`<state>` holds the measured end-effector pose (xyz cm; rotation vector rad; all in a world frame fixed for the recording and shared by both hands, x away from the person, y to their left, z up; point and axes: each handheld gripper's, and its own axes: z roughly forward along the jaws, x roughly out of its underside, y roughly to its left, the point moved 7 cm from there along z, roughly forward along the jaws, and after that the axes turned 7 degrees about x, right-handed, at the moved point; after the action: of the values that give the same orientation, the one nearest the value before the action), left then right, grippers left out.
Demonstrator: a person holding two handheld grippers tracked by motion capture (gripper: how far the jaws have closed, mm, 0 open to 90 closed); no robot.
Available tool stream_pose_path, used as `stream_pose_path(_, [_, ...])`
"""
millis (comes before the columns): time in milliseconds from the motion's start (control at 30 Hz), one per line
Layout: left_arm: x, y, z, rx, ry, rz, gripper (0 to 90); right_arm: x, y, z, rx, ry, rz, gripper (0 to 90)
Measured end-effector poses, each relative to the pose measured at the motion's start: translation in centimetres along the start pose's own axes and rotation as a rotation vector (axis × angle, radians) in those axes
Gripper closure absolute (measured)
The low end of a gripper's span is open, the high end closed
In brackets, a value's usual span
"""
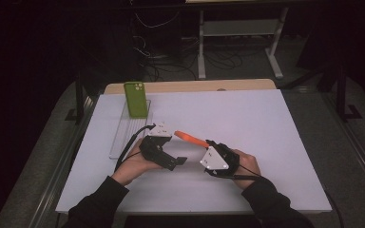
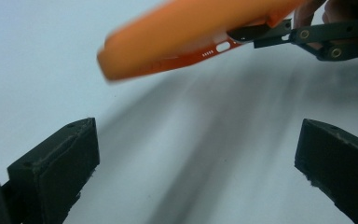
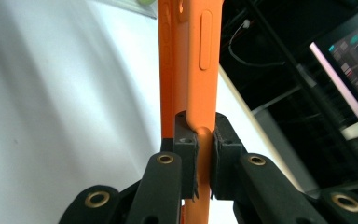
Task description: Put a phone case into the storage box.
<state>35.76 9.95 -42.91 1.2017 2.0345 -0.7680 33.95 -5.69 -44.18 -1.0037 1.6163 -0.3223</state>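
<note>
Green phone (image 1: pixel 136 99) stands in clear tray (image 1: pixel 121 137); beside the tray, right gripper (image 1: pixel 208 142) clamps orange case (image 1: pixel 190 137), left gripper (image 1: pixel 178 161) gaping, empty.

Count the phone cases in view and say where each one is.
2. A green phone case stands in the clear tray at far left; an orange phone case is clamped in the right hand-held gripper.

Orange phone case (image 1: pixel 190 138), green phone case (image 1: pixel 136 99)

Jaws clamp orange phone case (image 3: pixel 189 70) — edge-on
</note>
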Motion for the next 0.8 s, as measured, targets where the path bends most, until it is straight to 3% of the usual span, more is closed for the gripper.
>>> stream_pose_path(67, [0.0,0.0,-0.1,-0.001,-0.003,-0.018,0.0,0.2,-0.4,0.1,-0.019,0.008,0.036,81.7])
stream_pose_path(133, [0.1,0.1,-0.2,-0.005,0.002,-0.012,0.0,0.2,-0.7,0.1,-0.040,0.013,0.086,81.7])
stream_pose_path(267, [0.0,0.2,-0.3,-0.015,-0.009,-0.023,0.0,0.3,-0.9,0.2,-0.093,0.036,0.254,81.7])
stream_pose_path(467, [-0.2,0.4,-0.5,-0.026,-0.031,-0.052,0.0,0.8,-1.3,0.6,-0.185,0.079,0.450,81.6])
stream_pose_path(567, [-0.2,0.6,-0.6,-0.040,-0.042,-0.059,0.0,1.2,-1.7,0.7,-0.218,0.094,0.517,81.6])
stream_pose_path(633, [-0.4,0.7,-0.7,-0.050,-0.054,-0.074,0.0,1.2,-1.9,0.7,-0.237,0.103,0.591,81.6])
stream_pose_path(800, [-0.9,0.8,-1.0,-0.073,-0.101,-0.109,0.0,1.3,-2.1,0.9,-0.251,0.105,0.696,81.5])
